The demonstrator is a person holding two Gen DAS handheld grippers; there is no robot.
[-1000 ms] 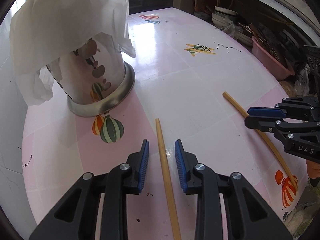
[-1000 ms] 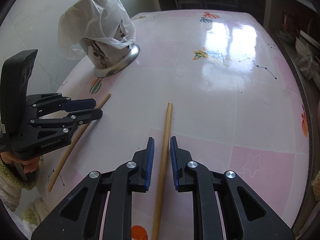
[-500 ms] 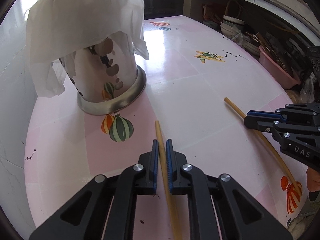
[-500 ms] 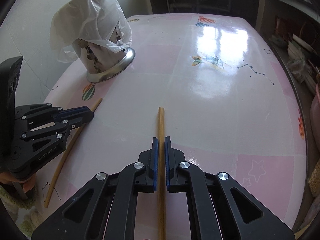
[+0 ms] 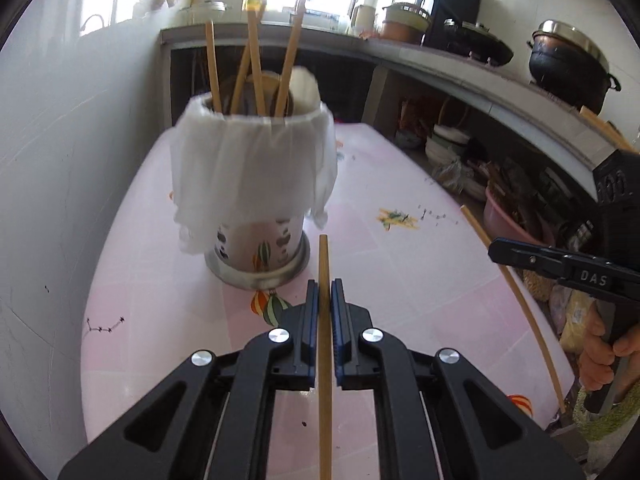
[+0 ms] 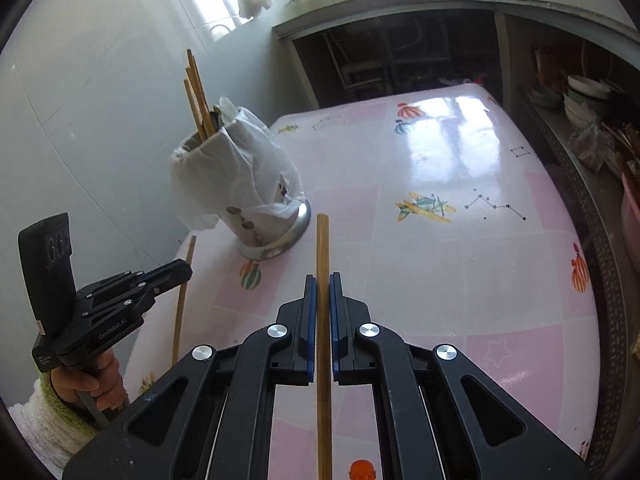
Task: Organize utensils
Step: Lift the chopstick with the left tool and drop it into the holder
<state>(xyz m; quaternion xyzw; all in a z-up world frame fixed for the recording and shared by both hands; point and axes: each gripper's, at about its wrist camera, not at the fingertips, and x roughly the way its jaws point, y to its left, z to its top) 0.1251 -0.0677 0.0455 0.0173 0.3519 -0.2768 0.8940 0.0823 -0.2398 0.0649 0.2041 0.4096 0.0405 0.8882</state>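
My left gripper [image 5: 324,288] is shut on a wooden chopstick [image 5: 323,256] and holds it above the pink table [image 5: 400,272]. My right gripper [image 6: 323,284] is shut on a second wooden chopstick [image 6: 322,240], also lifted. A metal utensil holder [image 5: 256,240] draped in a white plastic bag stands ahead of both grippers; it also shows in the right wrist view [image 6: 256,224]. Several chopsticks [image 5: 252,64] stand in it. The right gripper [image 5: 560,264] with its chopstick [image 5: 516,300] shows at the right of the left wrist view. The left gripper [image 6: 132,288] shows at the left of the right wrist view.
A white tiled wall [image 5: 60,160] runs along the table's left side. A concrete counter [image 5: 460,76] with pots stands behind and to the right. Shelves under it hold bowls and a pink basin [image 5: 516,220]. The table has printed balloon pictures [image 5: 272,308].
Both grippers closed on their chopsticks and lifted them off the table. Both views have tilted up, so the holder's top and the counter now show.
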